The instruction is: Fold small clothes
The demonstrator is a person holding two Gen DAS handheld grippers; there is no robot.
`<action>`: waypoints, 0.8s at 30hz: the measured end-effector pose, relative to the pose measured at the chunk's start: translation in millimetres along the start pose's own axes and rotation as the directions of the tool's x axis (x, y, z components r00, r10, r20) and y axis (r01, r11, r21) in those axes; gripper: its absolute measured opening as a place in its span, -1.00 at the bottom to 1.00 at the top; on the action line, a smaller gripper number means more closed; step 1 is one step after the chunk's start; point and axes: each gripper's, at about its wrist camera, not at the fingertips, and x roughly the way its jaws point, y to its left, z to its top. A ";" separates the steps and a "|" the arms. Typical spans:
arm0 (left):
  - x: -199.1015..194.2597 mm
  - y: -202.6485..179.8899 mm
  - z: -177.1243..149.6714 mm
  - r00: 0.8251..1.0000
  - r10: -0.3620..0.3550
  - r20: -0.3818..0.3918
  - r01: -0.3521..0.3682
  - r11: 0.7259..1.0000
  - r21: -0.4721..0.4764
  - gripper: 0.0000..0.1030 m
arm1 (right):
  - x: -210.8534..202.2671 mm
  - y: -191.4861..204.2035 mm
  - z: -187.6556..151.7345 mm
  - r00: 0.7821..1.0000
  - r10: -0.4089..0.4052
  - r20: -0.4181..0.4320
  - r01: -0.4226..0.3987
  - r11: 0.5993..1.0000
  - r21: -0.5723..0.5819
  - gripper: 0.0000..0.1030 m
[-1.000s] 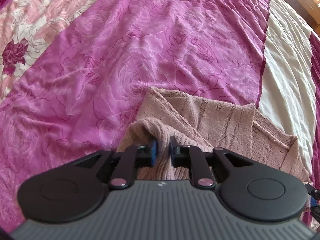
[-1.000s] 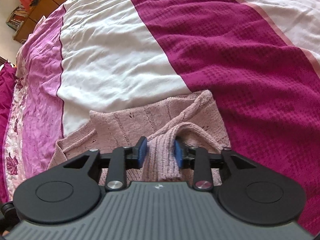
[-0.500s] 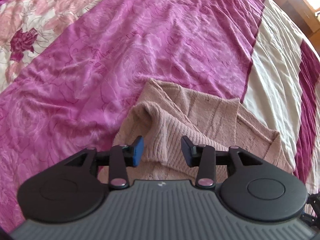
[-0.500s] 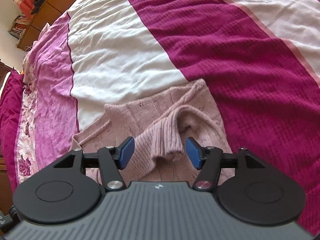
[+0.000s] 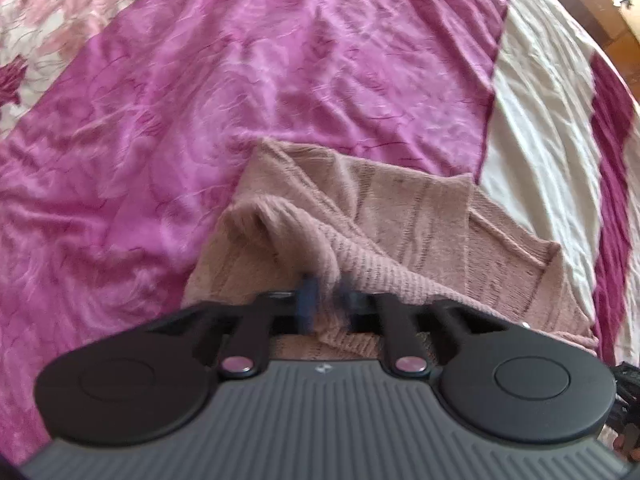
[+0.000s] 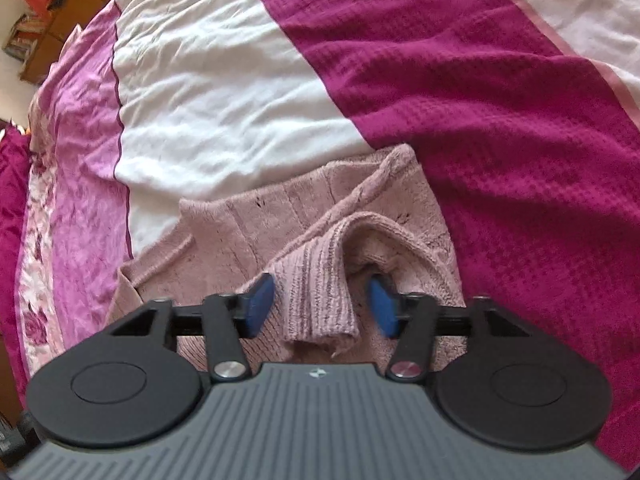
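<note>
Hand-held gripper (image 5: 326, 304) on rumpled pink knit sweater (image 5: 400, 216)

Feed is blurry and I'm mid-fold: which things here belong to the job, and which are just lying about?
Job:
- pink knitted garment, lying partly folded
- left gripper, jaws just closed on a raised fold
- right gripper, jaws just closing, pads not yet pressing the ribbed sleeve cuff between them

Lying about:
- striped bedspread, only the work surface
- wooden furniture past the bed

The bedspread (image 6: 500, 120) lies bare and flat all round the sweater (image 6: 240, 232). Only the sweater's raised sleeve folds (image 6: 320, 292) stand up from it, between each gripper's pads.
</note>
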 end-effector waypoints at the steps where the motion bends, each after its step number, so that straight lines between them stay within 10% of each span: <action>1: -3.2 -1.2 0.0 1.000 -0.009 0.015 0.009 1.000 0.008 -0.78 | -1.2 1.4 -0.6 1.000 -0.002 -0.004 0.002 1.000 -0.012 -0.60; 15: -12.7 -12.4 47.0 0.988 0.017 0.154 -0.012 0.999 -0.032 -0.76 | -0.3 -1.2 38.0 0.993 0.054 0.108 -0.067 0.989 0.128 -0.68; 24: -14.3 -23.6 42.9 0.987 0.044 0.153 -0.053 0.997 0.054 -0.44 | -5.4 3.8 35.0 0.992 0.047 0.115 -0.053 0.997 0.049 -0.02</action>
